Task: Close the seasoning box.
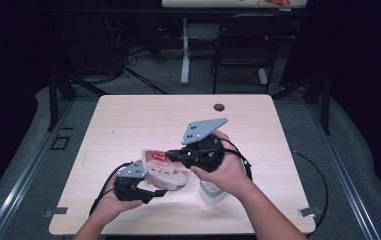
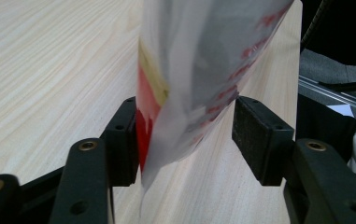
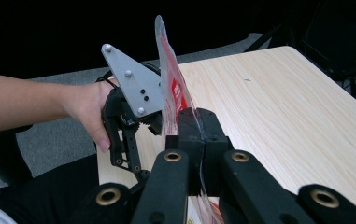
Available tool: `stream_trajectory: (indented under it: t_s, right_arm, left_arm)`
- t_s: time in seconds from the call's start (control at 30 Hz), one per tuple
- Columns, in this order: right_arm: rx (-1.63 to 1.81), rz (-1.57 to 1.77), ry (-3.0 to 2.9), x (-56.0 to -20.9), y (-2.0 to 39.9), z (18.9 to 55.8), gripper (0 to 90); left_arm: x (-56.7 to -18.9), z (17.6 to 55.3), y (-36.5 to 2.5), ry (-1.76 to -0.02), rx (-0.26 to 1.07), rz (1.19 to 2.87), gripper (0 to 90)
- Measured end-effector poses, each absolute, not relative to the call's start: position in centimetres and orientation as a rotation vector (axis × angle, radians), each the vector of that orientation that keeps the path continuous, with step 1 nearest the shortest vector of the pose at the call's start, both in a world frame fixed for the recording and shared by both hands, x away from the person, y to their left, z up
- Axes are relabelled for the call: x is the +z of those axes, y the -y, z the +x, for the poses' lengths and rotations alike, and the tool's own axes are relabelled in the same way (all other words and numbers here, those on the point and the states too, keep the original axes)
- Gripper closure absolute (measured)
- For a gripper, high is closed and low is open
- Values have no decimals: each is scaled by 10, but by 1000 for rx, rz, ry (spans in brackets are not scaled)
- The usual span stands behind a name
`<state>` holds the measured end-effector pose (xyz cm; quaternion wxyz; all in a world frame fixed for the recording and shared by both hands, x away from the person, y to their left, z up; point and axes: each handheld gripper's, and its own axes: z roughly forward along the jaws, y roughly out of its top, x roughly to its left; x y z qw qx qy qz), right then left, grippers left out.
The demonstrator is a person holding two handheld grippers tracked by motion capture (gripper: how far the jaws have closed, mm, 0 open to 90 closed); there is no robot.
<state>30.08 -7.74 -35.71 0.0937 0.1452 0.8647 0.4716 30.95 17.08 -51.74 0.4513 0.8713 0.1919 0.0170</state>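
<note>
**Bag pinched on the right, loose between the left jaws**

The plastic snack bag (image 1: pixel 164 170) with red print is up off the table (image 1: pixel 143 117), held between my two hands near the front edge. Contents look pale through the clear part; can't tell what they are.

My right gripper (image 3: pixel 199 140) has its jaws clamped flat on a thin edge of the bag (image 3: pixel 172 88), the film standing up on edge between the pads.

My left gripper (image 2: pixel 187 140) is not gripping: jaws stand apart, the bag's lower corner (image 2: pixel 185 79) hangs between them, lying against the left-hand pad (image 2: pixel 124 140) in that view with a clear gap to the other pad (image 2: pixel 255 140).

Key relation: in the high view the bag runs roughly from the left gripper (image 1: pixel 138 187) up and right to the right gripper (image 1: pixel 190 152). The right hand has it already; the left is in place and, I judge, only needs to close on that corner.

A clear container (image 1: pixel 212 192) sits on the table just below my right hand (image 1: pixel 225 172), partly hidden.
</note>
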Motion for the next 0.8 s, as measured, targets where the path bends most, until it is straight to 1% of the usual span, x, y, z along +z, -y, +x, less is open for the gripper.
stream_trajectory:
  t_s: [0.17, 0.27, 0.37, 0.57, 0.8]
  right_arm:
    - [1409, 424, -2568, -357, 78, 301, 900]
    - [1410, 426, -2570, -358, 78, 301, 900]
    - [1411, 422, -2581, -359, 79, 301, 900]
    - [1419, 423, -2580, -359, 81, 301, 900]
    - [1429, 422, -2580, -359, 82, 302, 898]
  left_arm:
    - [-518, 308, -171, -469, 38, 2156, 512]
    - [-518, 308, -171, -468, 18, 2165, 568]
    - [-518, 308, -171, -465, 9, 2170, 596]
    - [-516, 308, -173, -475, -5, 2162, 645]
    - [-514, 308, -175, -471, -5, 2170, 675]
